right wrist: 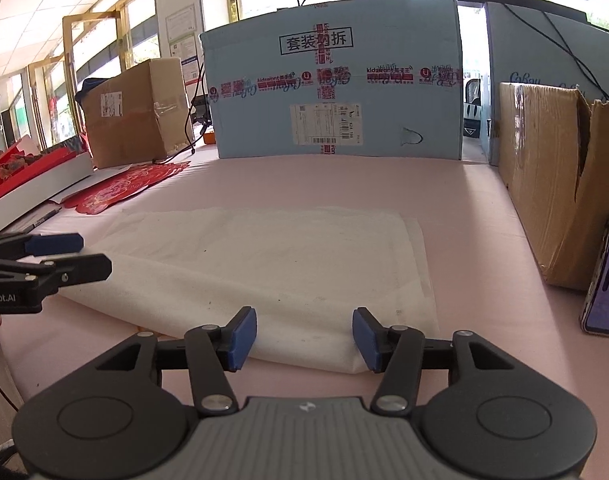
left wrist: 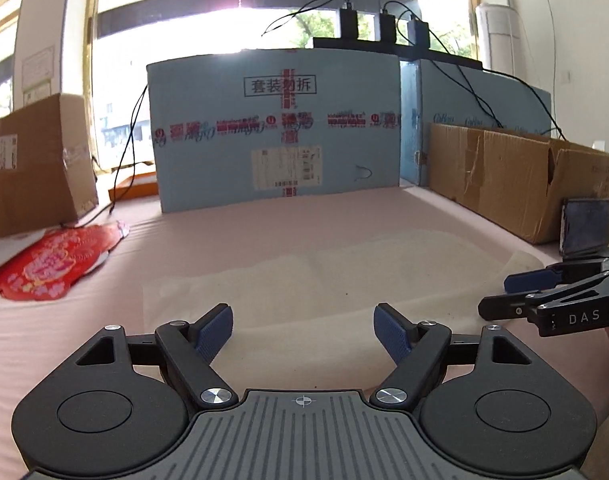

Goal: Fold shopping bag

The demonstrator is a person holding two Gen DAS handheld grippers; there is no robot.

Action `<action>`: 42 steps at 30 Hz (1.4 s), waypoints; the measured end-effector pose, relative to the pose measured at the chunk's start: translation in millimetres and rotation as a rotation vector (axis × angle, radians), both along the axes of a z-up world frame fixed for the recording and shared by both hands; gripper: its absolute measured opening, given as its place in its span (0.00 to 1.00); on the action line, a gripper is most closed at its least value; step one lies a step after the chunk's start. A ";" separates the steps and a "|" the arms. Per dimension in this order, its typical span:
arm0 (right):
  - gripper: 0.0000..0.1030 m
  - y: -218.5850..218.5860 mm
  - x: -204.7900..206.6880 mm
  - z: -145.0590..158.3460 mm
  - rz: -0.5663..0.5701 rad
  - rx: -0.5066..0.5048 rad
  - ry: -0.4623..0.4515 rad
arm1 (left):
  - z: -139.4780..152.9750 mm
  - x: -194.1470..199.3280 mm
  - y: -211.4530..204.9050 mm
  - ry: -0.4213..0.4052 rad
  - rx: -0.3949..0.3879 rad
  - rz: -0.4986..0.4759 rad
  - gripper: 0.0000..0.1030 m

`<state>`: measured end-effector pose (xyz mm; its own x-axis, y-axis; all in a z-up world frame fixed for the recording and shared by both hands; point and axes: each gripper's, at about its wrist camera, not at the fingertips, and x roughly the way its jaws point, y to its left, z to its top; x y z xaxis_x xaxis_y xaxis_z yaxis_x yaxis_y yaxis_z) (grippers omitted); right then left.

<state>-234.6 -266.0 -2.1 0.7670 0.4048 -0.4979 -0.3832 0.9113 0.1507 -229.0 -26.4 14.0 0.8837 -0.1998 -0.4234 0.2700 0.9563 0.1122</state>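
A: Two grippers, both with jaws wide and holding nothing. Bag (right wrist: 264, 264) lies flat on the pink cloth (right wrist: 484, 208), in front of the blue box (right wrist: 336, 80). It looks folded once already, with a doubled edge on its near side, though that is my reading

B: Where are the grippers relative to the bag?

A: Right gripper (right wrist: 304, 338) sits at the bag's near edge, toward its right corner, pads either side of the fold. Left gripper (left wrist: 303, 334) is at the bag's near left part. Whether either touches the fabric, cannot tell

B: How to do the next fold well?

A: Judgement only: pinch both layers at the near edge, one gripper per corner, closing fully before lifting. Lift low, carry both corners level toward the bag's far edge, lay down square. Thin fabric will likely slip or sag between grips, so keep it taut

B: Hazards?

A: Phone (right wrist: 606, 280) leans on the brown box (right wrist: 552, 184), right of the bag; keep the right gripper clear of it
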 end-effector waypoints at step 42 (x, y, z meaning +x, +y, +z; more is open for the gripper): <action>0.13 80.2 -37.7 -34.1 0.573 -1.082 -0.561 | -15.4 15.7 25.4 0.136 -0.009 -0.079 0.50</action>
<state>-272.3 -185.8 -36.2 0.8277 0.3411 -0.4456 -0.5193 0.1645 -0.8386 -213.3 -1.1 -1.4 0.7998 -0.2709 -0.5356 0.3567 0.9322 0.0612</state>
